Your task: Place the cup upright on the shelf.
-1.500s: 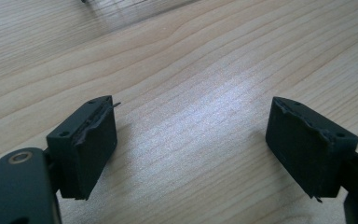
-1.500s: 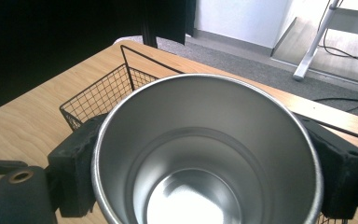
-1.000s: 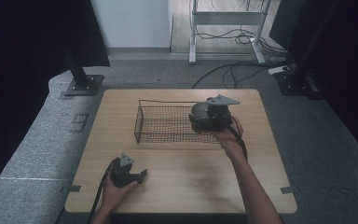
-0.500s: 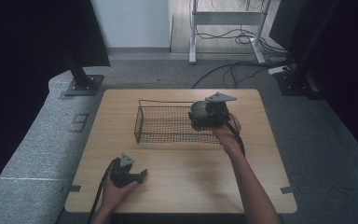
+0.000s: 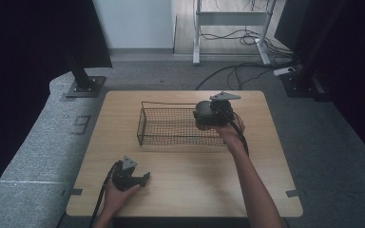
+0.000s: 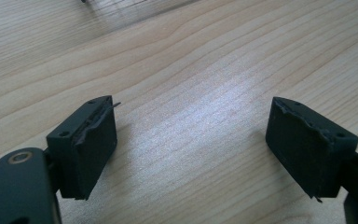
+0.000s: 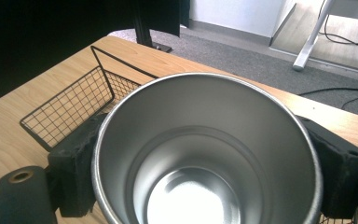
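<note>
Right gripper, held above the right end of the wire basket on the wooden counter, with its jaws closed on either side of an upright, empty steel cup whose open mouth faces the right gripper view's camera; the basket lies beyond and to the left of the cup in that view. Left gripper, resting low at the near left part of the counter and well apart from the basket, with its jaws spread wide over bare wood and nothing between them
</note>
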Tool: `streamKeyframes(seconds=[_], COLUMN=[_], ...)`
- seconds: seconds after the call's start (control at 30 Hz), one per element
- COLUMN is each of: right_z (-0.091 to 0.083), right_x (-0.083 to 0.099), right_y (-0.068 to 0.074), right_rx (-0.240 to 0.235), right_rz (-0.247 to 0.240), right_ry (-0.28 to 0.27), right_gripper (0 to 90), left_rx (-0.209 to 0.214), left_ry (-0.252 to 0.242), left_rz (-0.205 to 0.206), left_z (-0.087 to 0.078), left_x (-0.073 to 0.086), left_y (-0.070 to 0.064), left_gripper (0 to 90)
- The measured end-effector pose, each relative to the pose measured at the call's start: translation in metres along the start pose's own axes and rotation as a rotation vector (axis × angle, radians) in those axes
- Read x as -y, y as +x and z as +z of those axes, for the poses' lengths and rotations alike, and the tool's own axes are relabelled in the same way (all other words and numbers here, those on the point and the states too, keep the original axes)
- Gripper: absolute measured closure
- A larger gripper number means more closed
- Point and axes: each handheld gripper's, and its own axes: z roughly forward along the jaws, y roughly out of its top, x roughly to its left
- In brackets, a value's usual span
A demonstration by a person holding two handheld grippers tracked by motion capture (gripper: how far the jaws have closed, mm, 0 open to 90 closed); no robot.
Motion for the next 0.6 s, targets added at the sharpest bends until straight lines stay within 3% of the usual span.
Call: streamKeyframes(seconds=[0.6], right_z=[0.027], right_x=[0.004], right_y=[-0.011], right_rx=[0.016], right_rz=[0.026], right_ry=[0.038], right_gripper=[13.2], left_rx=[0.002], left_ry=[0.0], left_rz=[-0.002], left_z=[0.0], left_x=[0.0], left_y=[0.0], left_gripper=[16.4])
